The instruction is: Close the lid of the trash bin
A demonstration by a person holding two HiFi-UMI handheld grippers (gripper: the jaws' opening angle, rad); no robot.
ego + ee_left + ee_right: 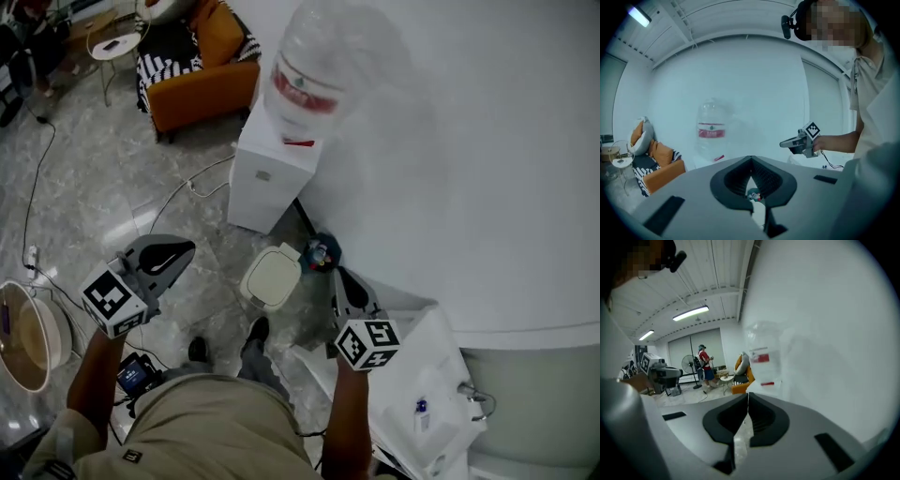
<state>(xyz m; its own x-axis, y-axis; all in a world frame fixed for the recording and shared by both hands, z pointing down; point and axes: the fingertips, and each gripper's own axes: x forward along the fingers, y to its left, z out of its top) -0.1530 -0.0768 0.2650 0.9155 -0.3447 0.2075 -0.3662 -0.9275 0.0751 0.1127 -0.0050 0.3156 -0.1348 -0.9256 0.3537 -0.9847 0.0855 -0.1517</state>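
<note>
Grey marble floor (122, 187), white wall (469, 141) along its right edge. Dispenser (267, 178) against wall. Sofa (202, 89) beyond dispenser, cable (178, 192) loose on floor left of dispenser.

Bin (272, 279) on floor just nearer than dispenser, cream lid facing up. Open floor left of dispenser.

Left gripper (173, 251) nearer and left of dispenser, jaws pressed together, empty. Right gripper (342, 277) nearer and right of dispenser, by wall, jaws together, empty.

trash bin (274, 278) on floor (141, 187) between left gripper (181, 249) and right gripper (340, 275) | water dispenser (270, 178) behind it | sofa (202, 84) farther left
</note>
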